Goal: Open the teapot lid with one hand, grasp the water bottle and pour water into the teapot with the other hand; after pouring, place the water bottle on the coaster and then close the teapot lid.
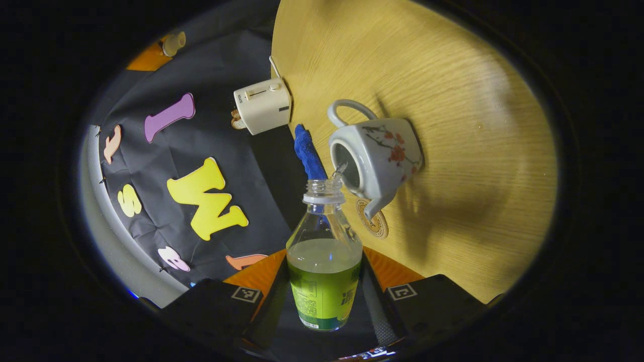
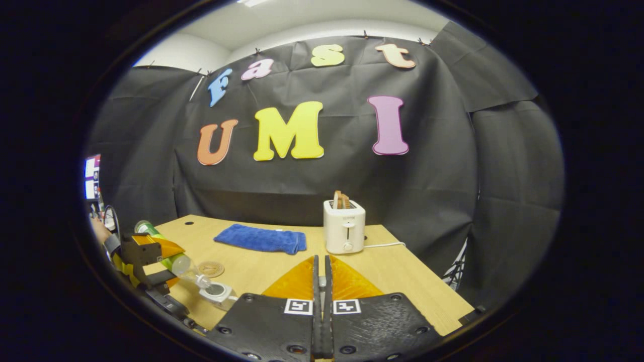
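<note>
Bottle [image 1: 324,251] sits gripped in your left tongs [image 1: 324,296], neck aimed at 12 o'clock, mouth just beside the open teapot [image 1: 376,153] at 1 o'clock. Coaster [image 1: 373,222] lies under the spout. Your right tongs [image 2: 320,286] are closed, seemingly on nothing.

Toaster [image 2: 344,227] right of towel [image 2: 261,239], on table [image 2: 402,271].

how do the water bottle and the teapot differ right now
The water bottle is clear plastic with a green label; the teapot is opaque white ceramic with red blossoms. The bottle is clamped between the left gripper's fingers and tipped toward the pot; the teapot stands on the wooden table, ungripped. The bottle is roughly half full of liquid; the teapot's inside looks dark. Both are open at the top: no cap, no lid.
</note>
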A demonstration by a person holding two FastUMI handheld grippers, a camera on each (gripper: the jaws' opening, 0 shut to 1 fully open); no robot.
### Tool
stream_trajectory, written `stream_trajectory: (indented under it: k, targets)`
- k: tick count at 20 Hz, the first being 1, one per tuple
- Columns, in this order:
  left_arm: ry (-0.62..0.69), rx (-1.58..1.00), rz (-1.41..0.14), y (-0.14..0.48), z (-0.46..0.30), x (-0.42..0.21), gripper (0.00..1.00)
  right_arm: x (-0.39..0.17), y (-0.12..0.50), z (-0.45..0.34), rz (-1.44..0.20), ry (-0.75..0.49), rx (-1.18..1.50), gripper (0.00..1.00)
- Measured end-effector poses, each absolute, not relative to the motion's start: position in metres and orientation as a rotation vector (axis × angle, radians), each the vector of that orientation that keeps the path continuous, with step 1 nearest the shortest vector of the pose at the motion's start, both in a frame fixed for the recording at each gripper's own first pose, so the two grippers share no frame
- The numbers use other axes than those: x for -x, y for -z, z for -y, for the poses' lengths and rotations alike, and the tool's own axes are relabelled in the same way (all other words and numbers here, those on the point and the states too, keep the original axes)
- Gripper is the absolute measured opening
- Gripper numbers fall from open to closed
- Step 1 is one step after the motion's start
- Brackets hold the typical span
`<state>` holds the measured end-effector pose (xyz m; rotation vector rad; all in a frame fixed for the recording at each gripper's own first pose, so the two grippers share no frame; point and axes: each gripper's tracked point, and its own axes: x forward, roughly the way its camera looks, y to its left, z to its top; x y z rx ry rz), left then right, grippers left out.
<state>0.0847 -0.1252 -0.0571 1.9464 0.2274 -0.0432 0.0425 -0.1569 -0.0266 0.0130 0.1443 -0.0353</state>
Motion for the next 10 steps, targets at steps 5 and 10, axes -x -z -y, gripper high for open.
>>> stream_trajectory:
  k: [5, 10]
  targets:
    - [0.04, -1.962, -0.23, 0.0547, 0.1245, -0.0867, 0.76, -0.044, 0.0305, 0.1582, -0.156, 0.035, -0.013, 0.0]
    - [0.018, -2.019, -0.215, 0.0489, 0.1265, -0.0865, 0.76, -0.0451, 0.0327, 0.1601, -0.159, 0.042, -0.002, 0.0]
